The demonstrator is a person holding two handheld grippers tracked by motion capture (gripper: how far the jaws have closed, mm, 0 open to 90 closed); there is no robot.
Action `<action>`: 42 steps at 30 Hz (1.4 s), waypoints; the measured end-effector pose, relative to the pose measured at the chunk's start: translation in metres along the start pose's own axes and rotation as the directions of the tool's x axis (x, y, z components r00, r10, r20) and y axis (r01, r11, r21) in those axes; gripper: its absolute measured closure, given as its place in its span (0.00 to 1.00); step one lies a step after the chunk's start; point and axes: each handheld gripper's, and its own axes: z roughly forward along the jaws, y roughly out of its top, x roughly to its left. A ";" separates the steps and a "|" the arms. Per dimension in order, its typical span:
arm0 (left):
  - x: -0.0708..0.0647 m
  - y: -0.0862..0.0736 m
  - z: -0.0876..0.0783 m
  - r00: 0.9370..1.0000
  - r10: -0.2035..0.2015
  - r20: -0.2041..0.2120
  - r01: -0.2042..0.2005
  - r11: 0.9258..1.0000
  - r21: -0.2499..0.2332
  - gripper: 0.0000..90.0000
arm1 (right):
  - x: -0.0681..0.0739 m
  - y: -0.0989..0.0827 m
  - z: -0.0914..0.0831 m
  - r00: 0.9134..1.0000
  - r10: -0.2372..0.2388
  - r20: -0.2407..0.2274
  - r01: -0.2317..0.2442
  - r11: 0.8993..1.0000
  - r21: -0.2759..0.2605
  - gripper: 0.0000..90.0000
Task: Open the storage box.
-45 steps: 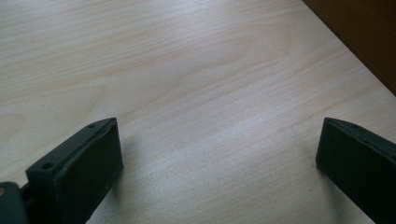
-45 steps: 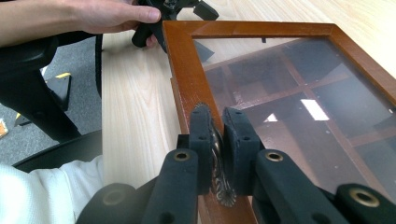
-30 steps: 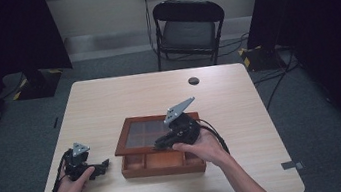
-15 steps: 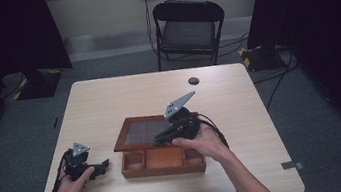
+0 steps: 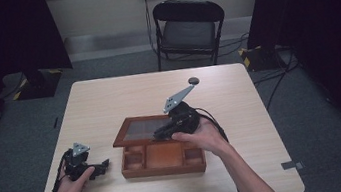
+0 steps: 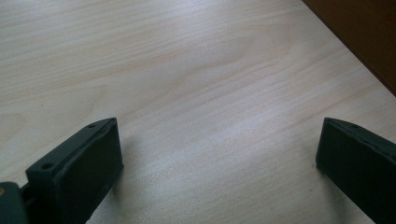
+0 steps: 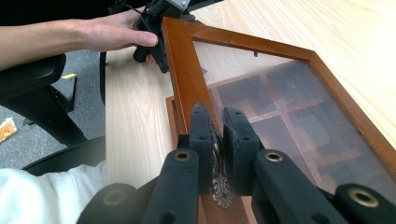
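Black hand-held gripper (image 7: pixel 217 140), white sleeve (image 7: pixel 46 196)

No legible txt, labels or nos. anywhere.

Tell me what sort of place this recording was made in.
Probably a lab or studio set up for recording: dark curtains hang on both sides, cables trail across grey carpet, and a lone folding chair faces a plain wooden table.
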 end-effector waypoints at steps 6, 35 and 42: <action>0.000 0.000 0.000 1.000 0.000 0.000 0.000 1.000 0.000 0.00 | -0.002 0.003 -0.002 1.000 -0.007 0.001 0.007 1.000 -0.004 0.92; 0.000 0.000 0.000 1.000 0.000 0.000 0.000 1.000 0.000 0.00 | -0.011 0.021 -0.012 1.000 -0.014 0.014 0.014 1.000 0.007 0.93; 0.000 0.000 0.000 1.000 -0.001 0.000 0.001 1.000 0.000 0.00 | -0.014 0.024 -0.014 1.000 -0.015 0.013 0.015 1.000 0.004 0.93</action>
